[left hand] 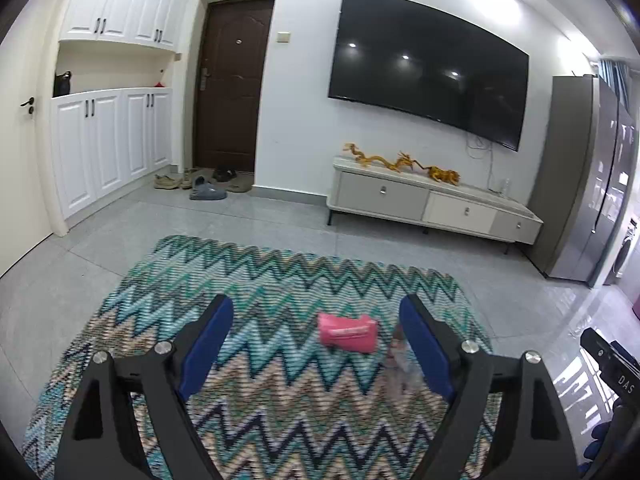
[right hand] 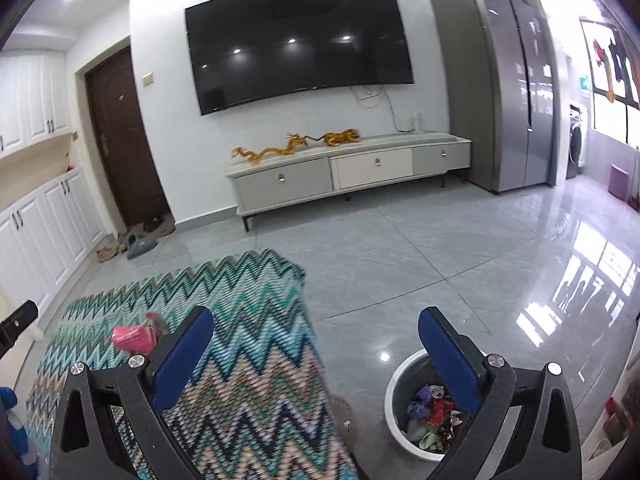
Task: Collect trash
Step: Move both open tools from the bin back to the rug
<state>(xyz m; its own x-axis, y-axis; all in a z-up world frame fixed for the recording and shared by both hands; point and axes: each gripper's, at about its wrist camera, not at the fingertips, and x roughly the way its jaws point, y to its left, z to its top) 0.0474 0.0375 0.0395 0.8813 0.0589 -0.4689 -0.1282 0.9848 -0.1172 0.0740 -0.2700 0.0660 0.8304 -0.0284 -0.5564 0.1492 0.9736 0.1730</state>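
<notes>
A pink packet (left hand: pixel 347 331) lies on the zigzag rug (left hand: pixel 256 280), between and a little beyond my left gripper's (left hand: pixel 316 322) open blue fingers. A clear crumpled wrapper (left hand: pixel 398 354) lies beside the right finger. In the right wrist view the pink packet (right hand: pixel 130 336) and the wrapper (right hand: pixel 156 325) lie on the rug (right hand: pixel 248 320) left of my open, empty right gripper (right hand: pixel 316 334). A white-rimmed grey bin (right hand: pixel 400 396) with several colourful wrappers (right hand: pixel 430 416) stands on the tiles under the right finger.
A TV cabinet (left hand: pixel 432 204) with golden dragon figures (left hand: pixel 400 162) stands against the far wall under a TV (left hand: pixel 428 64). A grey fridge (right hand: pixel 496 88) is at the right. Shoes (left hand: pixel 200 186) lie by the brown door (left hand: pixel 234 84). White cupboards (left hand: pixel 108 148) line the left wall.
</notes>
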